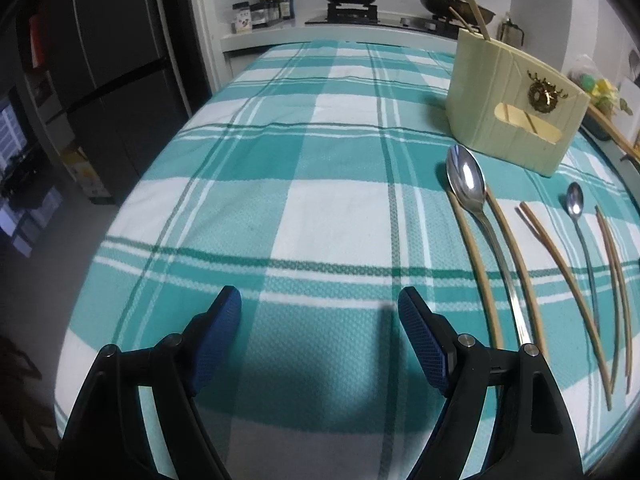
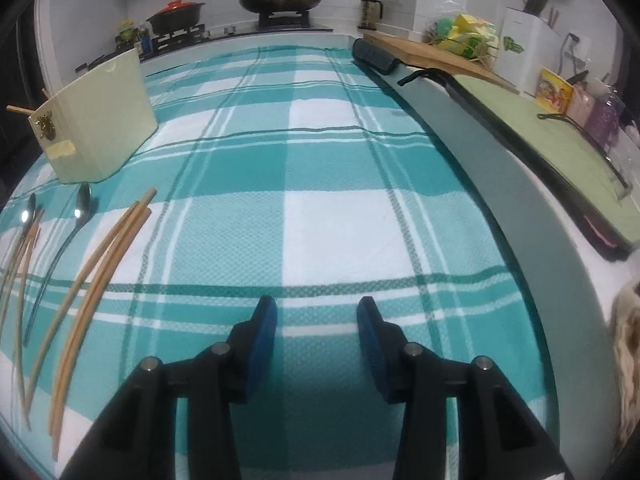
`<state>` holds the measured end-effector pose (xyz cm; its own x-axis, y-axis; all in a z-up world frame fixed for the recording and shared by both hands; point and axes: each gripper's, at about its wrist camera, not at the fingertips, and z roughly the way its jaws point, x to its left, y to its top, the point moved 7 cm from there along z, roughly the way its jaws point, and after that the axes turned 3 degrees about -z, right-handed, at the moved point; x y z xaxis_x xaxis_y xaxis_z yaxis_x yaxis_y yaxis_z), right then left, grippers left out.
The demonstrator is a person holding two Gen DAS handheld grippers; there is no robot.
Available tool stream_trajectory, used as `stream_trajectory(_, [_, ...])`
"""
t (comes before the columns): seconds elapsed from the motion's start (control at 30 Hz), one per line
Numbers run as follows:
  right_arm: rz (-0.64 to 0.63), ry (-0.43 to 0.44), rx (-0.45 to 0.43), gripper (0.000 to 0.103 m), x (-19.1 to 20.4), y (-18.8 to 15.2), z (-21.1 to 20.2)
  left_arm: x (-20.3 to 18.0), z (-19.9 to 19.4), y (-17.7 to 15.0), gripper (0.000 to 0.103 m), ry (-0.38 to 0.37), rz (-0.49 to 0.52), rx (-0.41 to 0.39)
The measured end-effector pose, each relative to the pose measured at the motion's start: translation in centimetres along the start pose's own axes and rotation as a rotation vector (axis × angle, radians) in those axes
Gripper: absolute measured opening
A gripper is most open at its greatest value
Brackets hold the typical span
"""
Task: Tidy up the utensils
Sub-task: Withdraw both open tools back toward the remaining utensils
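left gripper [image 1: 320,300] jaws wide apart, empty | right gripper [image 2: 317,312] likewise; chopsticks [image 1: 512,260], spoons [image 1: 466,180] frame right on desk [image 1: 280,208], holder [image 1: 516,104] upper right | pinch one chopstick mid-shaft, lift level

Bare checked cloth [image 2: 320,200] ahead: free passage. Utensil holder [image 1: 516,100] blocks far corner; chopsticks [image 1: 516,256], spoons [image 1: 468,180] line side.

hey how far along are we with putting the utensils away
Barely started. Done: two chopsticks already stand in the cream holder. In hand: nothing; the left claw and right claw are both open over bare cloth. Left: the big spoon, small spoon and the loose chopsticks lie on the tablecloth.
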<state>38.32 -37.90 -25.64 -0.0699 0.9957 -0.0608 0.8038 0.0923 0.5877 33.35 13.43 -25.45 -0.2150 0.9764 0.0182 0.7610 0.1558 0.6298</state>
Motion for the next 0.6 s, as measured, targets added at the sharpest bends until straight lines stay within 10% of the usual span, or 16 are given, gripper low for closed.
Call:
stream_trajectory(0.27, [-0.039,0.031,-0.002,0.101,-0.1,3.7,3.9,0.5,4.4,2.5,0.085,-0.035,-0.039,0.034])
stream_trajectory(0.6, [-0.031,0.024,0.008,0.103,-0.2,3.6,4.1,0.2,5.0,2.4,0.1,-0.048,-0.043,0.053])
